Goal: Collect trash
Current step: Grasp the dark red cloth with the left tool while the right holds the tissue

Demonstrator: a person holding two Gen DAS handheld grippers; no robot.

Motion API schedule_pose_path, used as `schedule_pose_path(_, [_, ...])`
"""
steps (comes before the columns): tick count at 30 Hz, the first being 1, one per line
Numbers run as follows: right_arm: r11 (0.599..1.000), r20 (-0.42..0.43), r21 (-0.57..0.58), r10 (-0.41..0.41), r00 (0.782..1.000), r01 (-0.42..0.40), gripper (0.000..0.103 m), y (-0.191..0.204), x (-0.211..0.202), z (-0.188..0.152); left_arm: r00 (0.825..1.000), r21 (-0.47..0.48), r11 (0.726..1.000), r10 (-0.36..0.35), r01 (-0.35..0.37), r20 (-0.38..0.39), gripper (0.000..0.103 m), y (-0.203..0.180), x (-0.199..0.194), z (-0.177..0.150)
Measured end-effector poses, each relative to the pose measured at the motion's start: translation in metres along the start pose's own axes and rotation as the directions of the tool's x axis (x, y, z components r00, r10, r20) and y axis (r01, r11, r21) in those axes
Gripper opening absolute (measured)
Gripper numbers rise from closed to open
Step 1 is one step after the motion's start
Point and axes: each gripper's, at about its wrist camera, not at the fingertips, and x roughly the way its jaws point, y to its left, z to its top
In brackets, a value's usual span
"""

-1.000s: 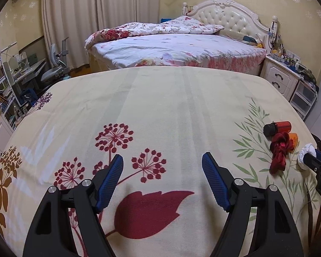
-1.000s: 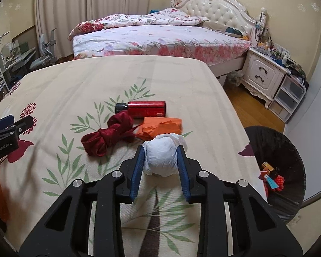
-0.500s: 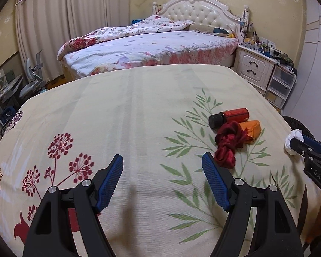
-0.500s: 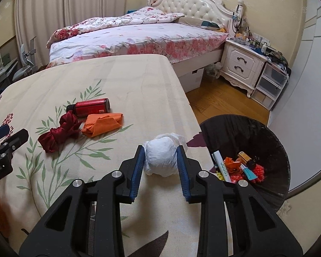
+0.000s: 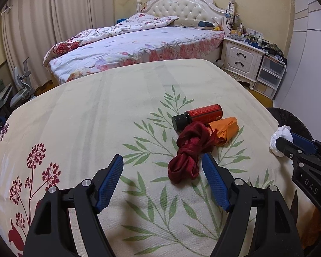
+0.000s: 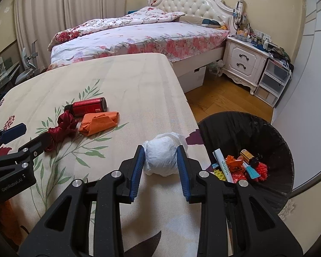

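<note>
White paper wad (image 6: pixel 161 159) is clamped by right gripper (image 6: pixel 160 165); black trash bin (image 6: pixel 267 132) lies right of it. Left gripper (image 5: pixel 162 182) is held open, empty, near red ribbon (image 5: pixel 187 153).

- The surface (image 6: pixel 126 81) carried a can (image 6: pixel 86 106), a folded wrapper (image 6: pixel 99 123) and a knotted cloth (image 6: pixel 62 126), all grouped together.
- The can lay on its side behind the wrapper; the cloth lay to the left of the wrapper, touching it.
- The left tongs (image 5: pixel 162 184) stood just before the knotted cloth (image 5: pixel 188 150), jaws wide apart.
- The right tongs (image 6: pixel 160 167) clasped a tissue wad (image 6: pixel 161 157) near the right edge of the surface.
- A bin (image 6: pixel 241 128) stood on the floor (image 6: pixel 220 94) to the right of the surface, with litter (image 6: pixel 239 167) in it.
- A bed (image 6: pixel 139 36) stood behind the surface; a nightstand (image 6: pixel 244 62) stood to its right.
</note>
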Motion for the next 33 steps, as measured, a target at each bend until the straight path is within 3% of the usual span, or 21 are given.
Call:
schedule_pose_path(4, [1.0,0.0,0.001,0.0,1.0,0.0,0.031,0.0,0.0,0.0,0.999,0.004,1.0,-0.023,0.023,-0.022,0.069,-0.006,0.009,0.006])
schedule_pose_path(9, [1.0,-0.001,0.0,0.001,1.0,-0.001,0.031,0.0,0.0,0.0,0.997,0.031,0.998,-0.046,0.048,-0.056,0.052,-0.013,0.017,0.007])
schedule_pose_path(12, [1.0,-0.002,0.0,0.0,1.0,0.0,0.031,0.0,0.001,0.0,0.996,0.041,0.997,-0.06,0.063,-0.068,0.036,-0.015,0.016,0.003])
schedule_pose_path(15, [1.0,-0.002,0.001,0.0,1.0,0.0,0.031,0.0,0.0,0.0,0.995,0.041,0.996,-0.071,0.074,-0.073,0.029,-0.015,0.016,0.001])
schedule_pose_path(33, [1.0,0.009,0.007,-0.004,1.0,0.004,0.031,0.0,-0.002,0.0,0.998,0.035,0.997,-0.061,0.062,-0.034,0.025,-0.008,-0.003,-0.006])
